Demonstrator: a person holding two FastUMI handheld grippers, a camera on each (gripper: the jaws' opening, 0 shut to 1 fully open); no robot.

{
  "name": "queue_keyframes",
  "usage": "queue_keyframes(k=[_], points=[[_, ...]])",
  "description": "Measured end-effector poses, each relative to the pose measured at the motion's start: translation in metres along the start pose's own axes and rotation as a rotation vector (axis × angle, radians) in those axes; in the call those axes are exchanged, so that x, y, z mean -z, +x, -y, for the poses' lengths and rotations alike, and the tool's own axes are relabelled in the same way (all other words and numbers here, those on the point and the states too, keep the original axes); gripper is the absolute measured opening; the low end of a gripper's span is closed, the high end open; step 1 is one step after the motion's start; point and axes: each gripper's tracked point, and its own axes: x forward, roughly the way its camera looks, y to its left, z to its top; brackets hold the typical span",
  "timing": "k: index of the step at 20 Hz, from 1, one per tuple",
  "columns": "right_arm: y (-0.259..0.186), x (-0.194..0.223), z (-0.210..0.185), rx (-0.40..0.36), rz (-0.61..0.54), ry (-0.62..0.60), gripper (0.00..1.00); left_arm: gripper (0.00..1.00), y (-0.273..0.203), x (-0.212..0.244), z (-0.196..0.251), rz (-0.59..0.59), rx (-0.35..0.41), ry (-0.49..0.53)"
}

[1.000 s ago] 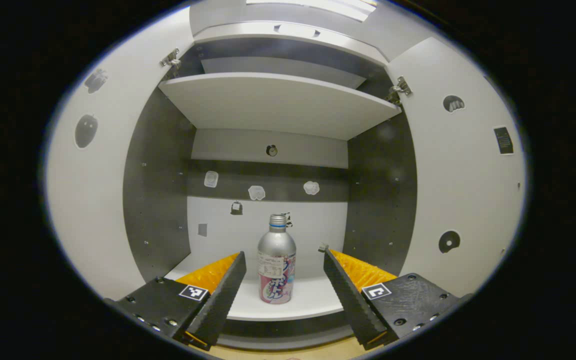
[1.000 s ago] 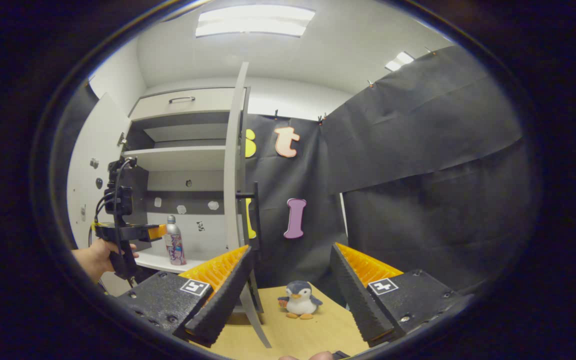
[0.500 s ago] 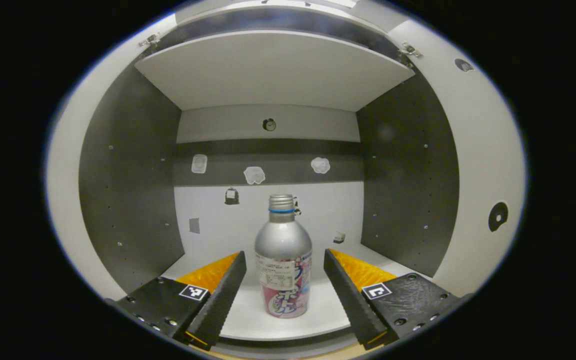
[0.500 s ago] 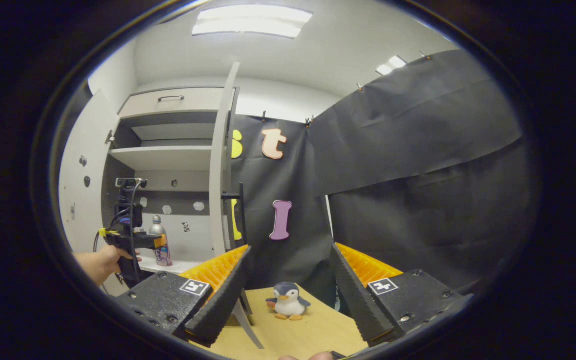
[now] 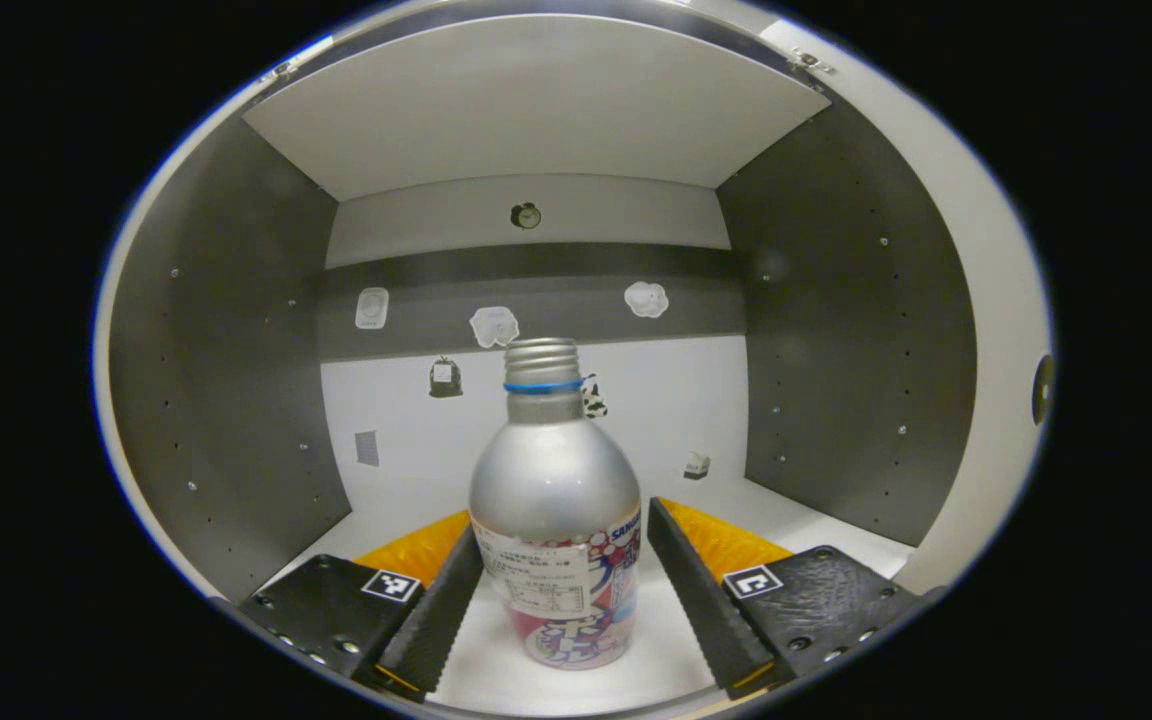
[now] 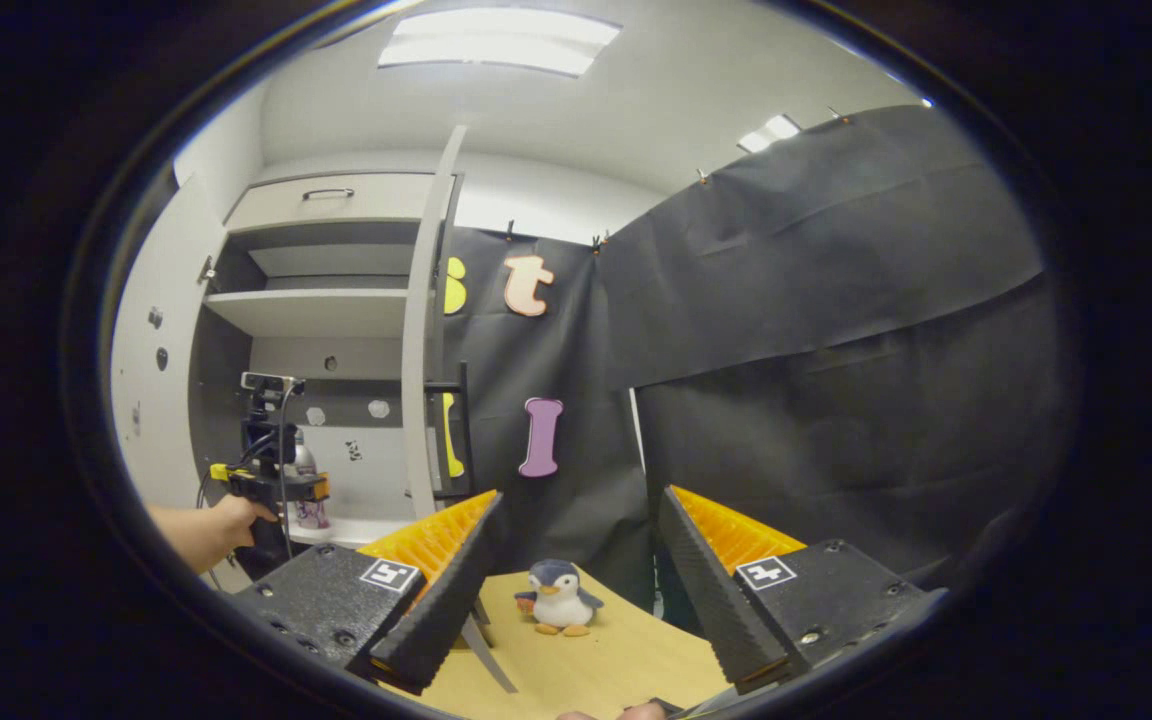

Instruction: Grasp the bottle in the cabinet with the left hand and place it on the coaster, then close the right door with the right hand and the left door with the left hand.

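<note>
Left tongs: the left tongs (image 5: 561, 575) are spread wide, one finger on each side of the bottle's lower body. The near finger edges sit right beside the label; whether they touch it I cannot tell. Nothing is clamped.
Bottle: a silver metal bottle with a threaded neck, a blue ring and a pink-and-white label (image 5: 556, 530) stands upright on the white cabinet shelf (image 5: 676, 640), between the spread fingers. In the right gripper view the same bottle (image 6: 308, 500) shows small inside the cabinet, partly behind the left tongs.
Cabinet: a white cabinet with dark grey inner side walls (image 5: 226, 400); small stickers dot its back panel, and a white upper shelf (image 5: 536, 110) spans above the bottle.
Hand: a person's hand (image 6: 221, 522) holds the left tongs (image 6: 314, 487) reached into the cabinet's lower compartment.
Right tongs: the right tongs (image 6: 576, 555) hang wide open and empty, over the light wooden bench (image 6: 596, 660), well apart from the cabinet.
Right door: the white right cabinet door (image 6: 421, 350) stands open, seen edge-on, between the cabinet opening and the black cloth wall.
Left door: the white left cabinet door (image 6: 141, 390) stands open at the far left edge.
Penguin: a small grey-and-white plush penguin with orange feet (image 6: 558, 598) sits upright on the bench, framed between the right tongs' fingers.
</note>
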Motion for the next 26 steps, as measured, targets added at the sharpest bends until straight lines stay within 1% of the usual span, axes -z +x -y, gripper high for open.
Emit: queue_keyframes(k=[1, 2, 4, 5, 6, 7, 8, 12, 13, 14, 17, 18, 19, 20, 22, 23, 24, 25, 26], points=[[0.000, 0.001, -0.001, -0.006, -0.005, 0.001, 1.00, 0.80, -0.001, 0.000, 0.001, -0.001, 0.004, -0.003], [0.000, 0.001, -0.002, -0.013, -0.008, 0.002, 1.00, 0.84, -0.003, -0.001, 0.002, 0.001, 0.003, -0.003], [0.002, 0.000, -0.002, -0.023, -0.007, -0.001, 1.00, 0.82, -0.010, -0.006, 0.002, 0.014, -0.002, 0.001], [0.003, 0.000, -0.002, -0.029, -0.007, 0.001, 1.00, 0.78, -0.014, -0.011, 0.002, 0.033, -0.001, 0.000], [0.004, 0.000, -0.003, -0.037, -0.007, 0.005, 1.00, 0.78, -0.020, -0.015, 0.003, 0.047, -0.002, 0.000], [0.004, 0.000, -0.004, -0.047, -0.007, 0.010, 1.00, 0.82, -0.027, -0.018, 0.003, 0.054, -0.002, -0.001], [0.004, 0.001, -0.007, -0.060, -0.009, 0.013, 1.00, 0.78, -0.034, -0.021, 0.004, 0.061, 0.001, -0.003], [0.005, 0.004, -0.011, -0.105, -0.014, 0.018, 1.00, 0.78, -0.062, -0.026, 0.003, 0.076, 0.001, -0.016], [0.005, 0.006, -0.011, -0.111, -0.019, 0.020, 1.00, 0.82, -0.070, -0.026, 0.003, 0.076, -0.001, -0.022], [0.005, 0.008, -0.011, -0.117, -0.024, 0.024, 1.00, 0.78, -0.079, -0.026, 0.003, 0.077, -0.002, -0.025], [0.006, 0.011, -0.017, -0.147, -0.038, 0.038, 1.00, 0.78, -0.104, -0.025, 0.000, 0.084, -0.009, -0.021], [0.006, 0.013, -0.021, -0.161, -0.045, 0.041, 1.00, 0.82, -0.113, -0.024, -0.003, 0.086, -0.013, -0.021], [0.006, 0.015, -0.026, -0.179, -0.051, 0.044, 1.00, 0.78, -0.121, -0.024, -0.005, 0.089, -0.017, -0.023], [0.005, 0.017, -0.029, -0.193, -0.057, 0.043, 1.00, 0.82, -0.130, -0.022, -0.007, 0.091, -0.023, -0.027], [0.004, 0.023, -0.036, -0.220, -0.074, 0.042, 1.00, 0.82, -0.146, -0.019, -0.010, 0.098, -0.027, -0.028], [0.002, 0.025, -0.039, -0.233, -0.081, 0.042, 1.00, 0.78, -0.154, -0.016, -0.010, 0.101, -0.027, -0.024], [0.001, 0.027, -0.042, -0.244, -0.087, 0.041, 1.00, 0.82, -0.162, -0.014, -0.010, 0.104, -0.029, -0.021], [0.000, 0.028, -0.045, -0.250, -0.092, 0.038, 1.00, 0.82, -0.168, -0.012, -0.010, 0.108, -0.031, -0.016], [-0.001, 0.030, -0.046, -0.258, -0.099, 0.037, 1.00, 0.78, -0.176, -0.010, -0.010, 0.114, -0.033, -0.013]])
